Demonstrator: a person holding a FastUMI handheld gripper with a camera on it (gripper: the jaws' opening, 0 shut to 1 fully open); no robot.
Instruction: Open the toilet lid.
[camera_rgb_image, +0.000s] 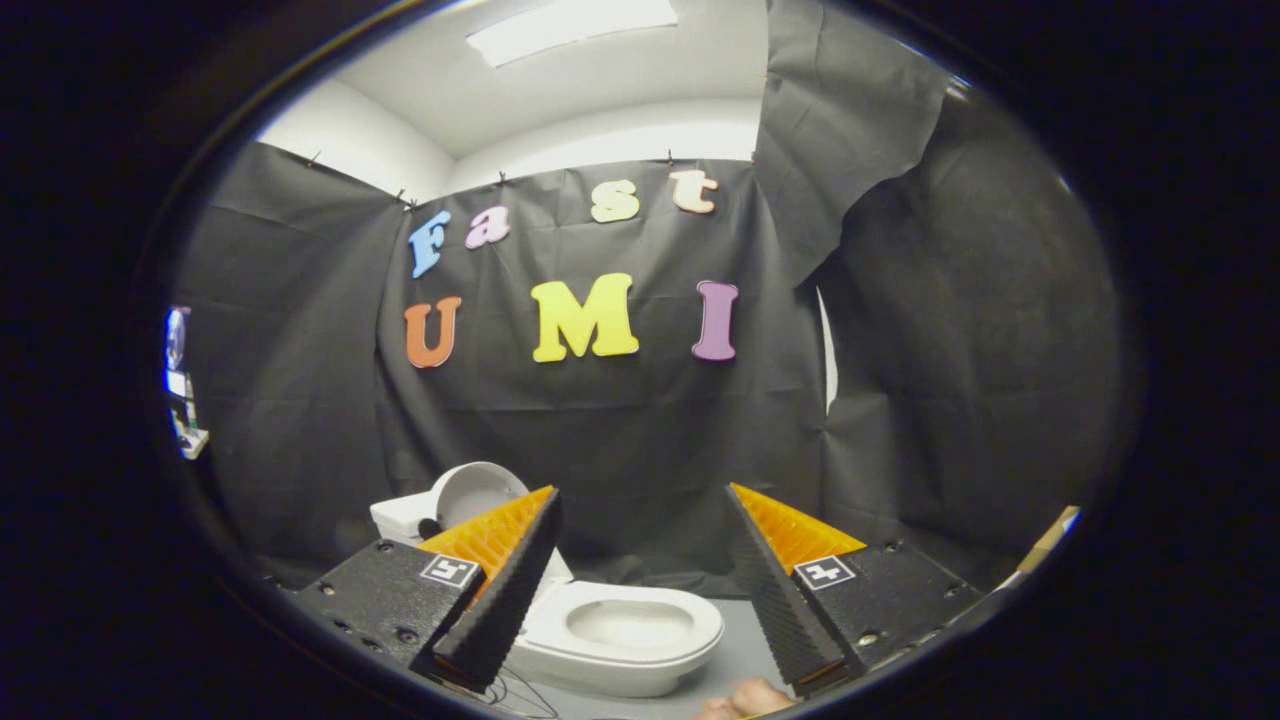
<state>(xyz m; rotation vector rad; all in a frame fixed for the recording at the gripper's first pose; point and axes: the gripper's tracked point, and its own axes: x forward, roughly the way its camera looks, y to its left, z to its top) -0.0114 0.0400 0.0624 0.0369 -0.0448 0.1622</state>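
White ceramic toilet (625, 635) sits just ahead of the gripper (645, 560), between its fingers — its round white lid (470, 492) raised upright beyond the left finger. The fingers are spread wide, gripping nothing — bare grey floor (735, 655) beside the bowl's rim.

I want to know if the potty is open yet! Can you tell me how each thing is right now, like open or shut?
toilet lid: raised, standing up at the back of the toilet.
toilet bowl: uncovered, its opening in plain sight, between and just beyond the fingers.
gripper: open, fingers spread wide apart, holding nothing.
ceiling light: switched on.
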